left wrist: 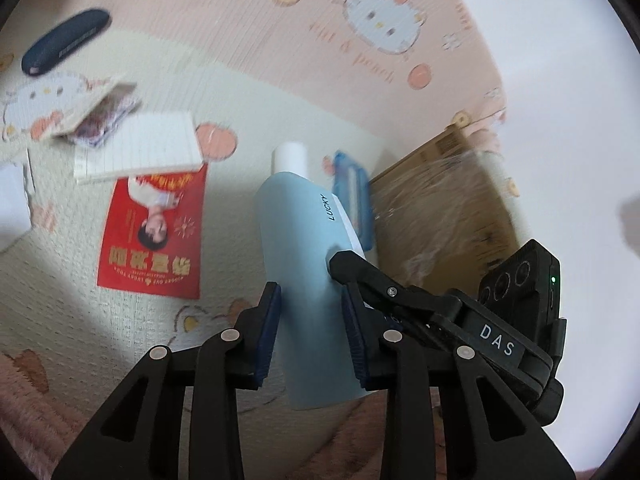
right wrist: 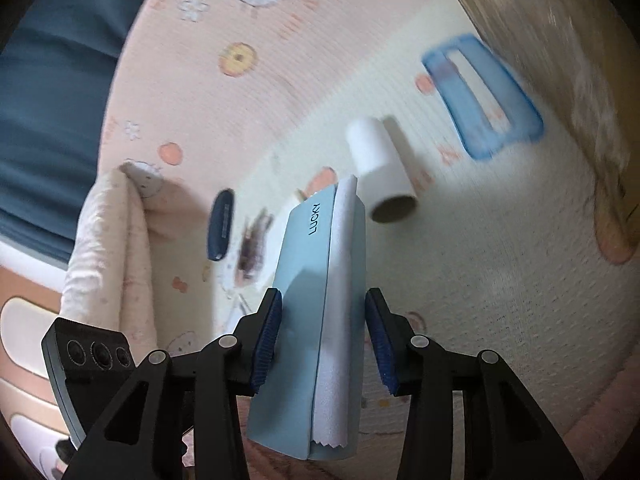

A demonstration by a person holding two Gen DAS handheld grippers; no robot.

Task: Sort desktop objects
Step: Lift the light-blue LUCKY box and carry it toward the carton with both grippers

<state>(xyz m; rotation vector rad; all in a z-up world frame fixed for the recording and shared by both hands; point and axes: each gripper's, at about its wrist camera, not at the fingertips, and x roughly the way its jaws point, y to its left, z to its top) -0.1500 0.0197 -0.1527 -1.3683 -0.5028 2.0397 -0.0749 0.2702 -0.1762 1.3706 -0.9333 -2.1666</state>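
A pale blue, flat, boxy case printed "LUCKY" (left wrist: 304, 248) is held off the patterned pink and cream cartoon-cat mat (left wrist: 240, 40), and both grippers are on it at once. In the left wrist view the left gripper (left wrist: 310, 334) has the case running straight up between its two blue ribbed pads, which sit against its two long sides at the near end; the case's far end points away toward a white cylinder (left wrist: 290, 158) on the mat. The right gripper (left wrist: 352, 276) comes in from the right of the case, one black finger lying over the case's right edge just beyond the left gripper's right pad.

In the right wrist view the same case (right wrist: 304, 280) stands between the right gripper's (right wrist: 324, 338) pads. The left pad presses the blue face; the right pad lies along a white cloth (right wrist: 340, 280) with a zigzag-cut end that is tucked into the case's right side. Both pairs of jaws are clamped on the case, only partly closed because of its width.

Left of the case on the mat lie a red printed leaflet (left wrist: 154, 236), a lined white notepad (left wrist: 138, 148) and a dark navy oval pouch (left wrist: 66, 42). Right of the case are a blue translucent rectangular container (right wrist: 482, 96) and a brown cardboard box wrapped in clear film (left wrist: 444, 208).
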